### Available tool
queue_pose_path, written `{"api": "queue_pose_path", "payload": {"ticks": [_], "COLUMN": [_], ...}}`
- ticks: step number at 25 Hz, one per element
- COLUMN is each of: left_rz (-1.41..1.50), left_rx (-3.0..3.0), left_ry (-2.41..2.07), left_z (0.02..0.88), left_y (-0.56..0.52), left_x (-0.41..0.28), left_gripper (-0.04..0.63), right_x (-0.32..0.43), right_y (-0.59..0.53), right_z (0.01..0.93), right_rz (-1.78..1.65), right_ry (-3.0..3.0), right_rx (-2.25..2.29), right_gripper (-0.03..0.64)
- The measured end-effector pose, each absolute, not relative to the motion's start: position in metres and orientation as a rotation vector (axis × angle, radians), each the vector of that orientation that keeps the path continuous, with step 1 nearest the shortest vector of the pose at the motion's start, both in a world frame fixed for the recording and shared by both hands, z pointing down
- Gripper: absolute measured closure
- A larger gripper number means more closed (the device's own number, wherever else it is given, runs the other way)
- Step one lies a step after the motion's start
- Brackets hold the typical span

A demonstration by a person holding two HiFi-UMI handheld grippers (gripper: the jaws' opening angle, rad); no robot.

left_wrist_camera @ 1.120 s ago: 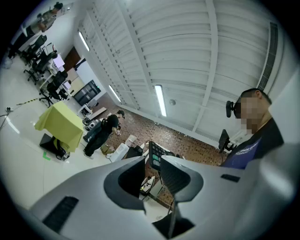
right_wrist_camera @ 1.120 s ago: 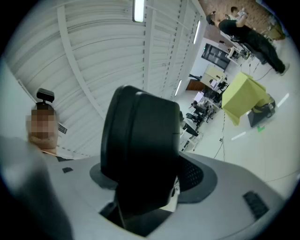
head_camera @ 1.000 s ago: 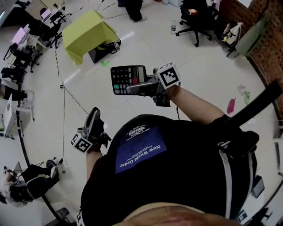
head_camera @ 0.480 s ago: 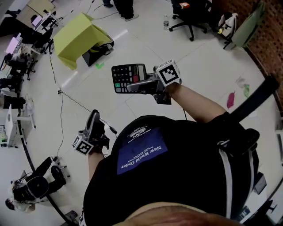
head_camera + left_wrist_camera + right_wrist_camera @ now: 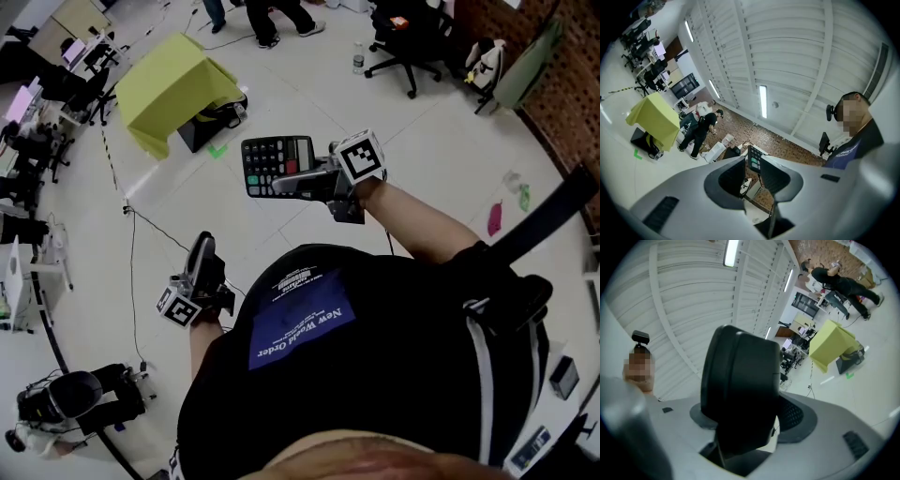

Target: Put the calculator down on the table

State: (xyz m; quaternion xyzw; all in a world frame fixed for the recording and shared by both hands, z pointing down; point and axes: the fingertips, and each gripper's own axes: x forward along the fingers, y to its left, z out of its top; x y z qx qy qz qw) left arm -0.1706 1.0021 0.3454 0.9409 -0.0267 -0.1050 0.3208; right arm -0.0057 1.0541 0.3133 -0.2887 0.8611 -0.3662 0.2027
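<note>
Black calculator point(image 5: 274, 165) is sitting clamped in the right tongs point(image 5: 292, 180), in the air over the floor. The left tongs point(image 5: 199, 248) are hanging empty, slightly parted. The step is calling for a level carry to the yellow-draped surface point(image 5: 173, 89), probably the target, before loosening.

A pale glossy floor point(image 5: 422, 159) is reflecting the overhead light. A desk point(image 5: 173, 84) is standing under a yellow cloth, with a green mark point(image 5: 218, 150) lying on the floor just beside it. Black office chairs point(image 5: 408, 42) are standing near a brick wall point(image 5: 574, 117). Workstations point(image 5: 33, 112) are lining the left edge. A thin cable point(image 5: 131, 281) is trailing across the floor. Strip lights point(image 5: 763, 101) are glowing on a white ribbed ceiling point(image 5: 801, 51).
</note>
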Motion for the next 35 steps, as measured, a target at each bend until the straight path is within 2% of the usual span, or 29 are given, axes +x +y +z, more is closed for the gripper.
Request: {"api": "queue_pose_path", "payload": {"ticks": [8, 13, 19, 24, 30, 35], "left_rz": [-0.262, -0.279, -0.285, -0.295, -0.412, -0.420], "left_rx": [2.496, 2.477, 2.465, 2.509, 2.465, 2.426], "left_ry": [-0.081, -0.087, -0.155, -0.187, -0.345, -0.398], "left_z": [0.345, 0.346, 0.346, 0.347, 0.323, 0.320], "left_y": [0.874, 0.823, 0.737, 0.726, 0.654, 0.622], "left_x": [-0.249, -0.263, -0.194, -0.177, -0.109, -0.082], "left_gripper": [0.489, 0.489, 0.489, 0.488, 0.489, 0.488], "right_x": [-0.074, -0.094, -0.020, -0.002, 0.065, 0.086], "right_y": [0.936, 0.878, 0.783, 0.774, 0.680, 0.629], "right_z": [0.302, 0.303, 0.296, 0.300, 0.288, 0.285], "right_rz": [-0.988, -1.042, -1.091, -1.045, -1.085, -1.113], "right_ry": [2.398, 2.404, 2.408, 2.464, 2.621, 2.625], "right_rx": [-0.814, -0.794, -0.727, -0.705, -0.555, -0.453], "right_gripper": [0.319, 0.319, 0.319, 0.319, 0.319, 0.319]}}
